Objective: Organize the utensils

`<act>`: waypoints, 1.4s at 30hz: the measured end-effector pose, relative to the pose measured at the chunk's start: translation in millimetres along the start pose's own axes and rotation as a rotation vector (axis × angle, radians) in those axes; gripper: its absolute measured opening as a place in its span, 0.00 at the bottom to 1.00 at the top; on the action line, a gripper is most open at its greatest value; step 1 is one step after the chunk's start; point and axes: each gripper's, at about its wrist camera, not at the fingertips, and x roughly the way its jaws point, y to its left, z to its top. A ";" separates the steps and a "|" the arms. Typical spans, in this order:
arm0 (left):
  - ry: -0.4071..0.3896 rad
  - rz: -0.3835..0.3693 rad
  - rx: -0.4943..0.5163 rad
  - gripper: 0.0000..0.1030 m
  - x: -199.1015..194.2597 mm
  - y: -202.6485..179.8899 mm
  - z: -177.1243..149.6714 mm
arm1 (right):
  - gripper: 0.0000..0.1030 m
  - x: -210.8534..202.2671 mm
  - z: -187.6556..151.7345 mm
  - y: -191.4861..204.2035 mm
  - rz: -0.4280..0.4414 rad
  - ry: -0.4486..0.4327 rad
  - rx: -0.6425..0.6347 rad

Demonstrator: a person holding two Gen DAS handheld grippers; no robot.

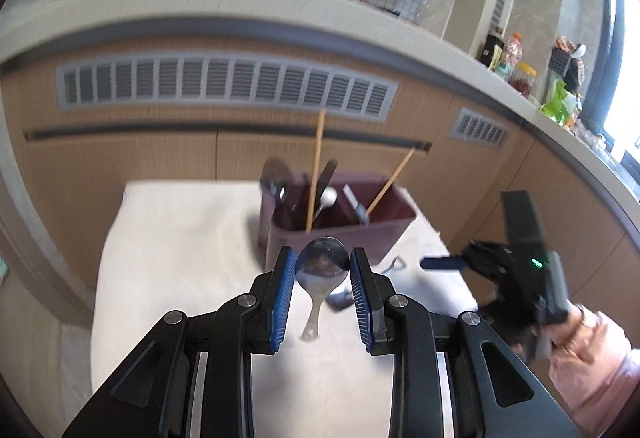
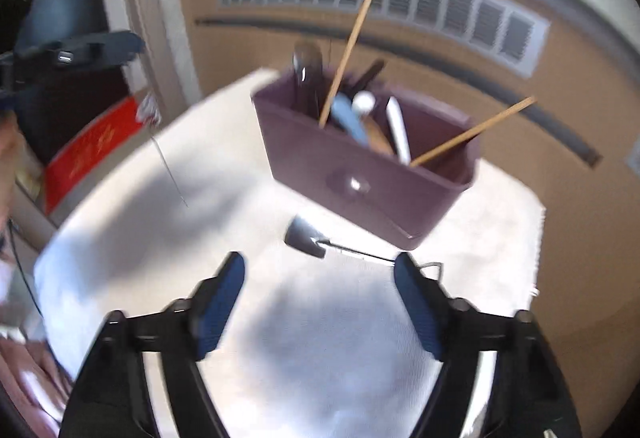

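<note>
1. Left hand-held gripper: pinched on the bowl of a metal spoon, handle hanging down above the white surface.
2. Right hand-held gripper: spread wide, nothing between the pads.
3. Purple utensil bin: upright on the surface, packed with chopsticks and other utensils.
4. Small dark scoop: flat on the surface just in front of the bin, near the right pads.

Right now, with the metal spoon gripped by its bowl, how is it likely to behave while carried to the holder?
The spoon looks like stiff metal, so it should not flex. The left gripper has its jaws on the bowl's smooth, curved rim, so it could slip or pivot. Its handle hangs free below, so it may swing.
</note>
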 end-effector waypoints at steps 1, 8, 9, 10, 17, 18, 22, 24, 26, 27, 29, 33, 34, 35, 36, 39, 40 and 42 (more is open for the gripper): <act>0.009 0.002 -0.008 0.28 1.3 3.8 -3.5 | 0.74 8.4 -0.8 -7.0 -0.008 0.013 0.005; 0.048 0.045 -0.048 0.28 10.4 21.4 -16.5 | 0.74 58.9 -8.2 -62.2 0.039 0.049 0.038; 0.053 0.047 -0.050 0.28 11.4 24.1 -17.9 | 0.75 62.4 -7.8 -64.6 0.047 0.049 0.031; 0.057 0.052 -0.053 0.28 12.9 25.3 -17.9 | 0.75 66.5 -7.4 -67.8 0.046 0.043 0.021; 0.072 0.054 -0.057 0.28 17.8 28.1 -13.6 | 0.88 68.0 -17.7 -73.8 0.182 0.073 0.074; 0.073 0.050 -0.057 0.28 17.8 27.7 -12.8 | 0.89 63.7 -22.3 -70.5 0.210 0.082 0.089; 0.071 0.029 -0.055 0.28 18.0 26.2 -11.8 | 0.89 38.5 -44.5 -33.1 0.468 0.148 0.121; 0.069 0.023 -0.054 0.28 18.5 26.0 -11.8 | 0.87 24.9 -43.7 -15.6 0.461 0.109 0.096; 0.067 0.022 -0.057 0.28 18.0 26.6 -11.3 | 0.87 19.1 -35.0 -2.1 0.301 0.039 0.079; 0.064 0.024 -0.059 0.28 17.1 27.2 -11.6 | 0.87 19.7 -30.6 2.3 0.256 0.013 0.080; 0.059 0.029 -0.059 0.28 12.7 27.4 -13.4 | 0.86 30.1 -18.8 10.0 0.163 -0.022 0.085; 0.068 0.033 -0.063 0.28 8.2 29.3 -15.4 | 0.69 62.7 4.0 19.0 0.065 -0.019 0.092; 0.073 0.037 -0.057 0.28 7.3 29.4 -16.5 | 0.67 73.6 8.1 20.6 0.040 -0.005 0.095; 0.073 0.040 -0.051 0.28 6.0 29.0 -17.3 | 0.67 83.3 10.6 21.0 0.023 0.015 0.094; 0.070 0.049 -0.037 0.29 4.0 28.3 -18.5 | 0.65 94.5 10.7 20.7 -0.002 0.032 0.086; 0.084 0.065 0.021 0.30 4.1 26.2 -23.8 | 0.30 89.2 9.9 28.5 -0.026 0.028 0.061; 0.096 0.063 0.031 0.31 6.3 25.0 -25.9 | 0.27 86.4 9.0 29.8 -0.022 0.040 0.059; 0.129 0.051 0.056 0.40 15.7 22.5 -30.1 | 0.17 76.4 8.1 28.0 -0.036 0.057 0.081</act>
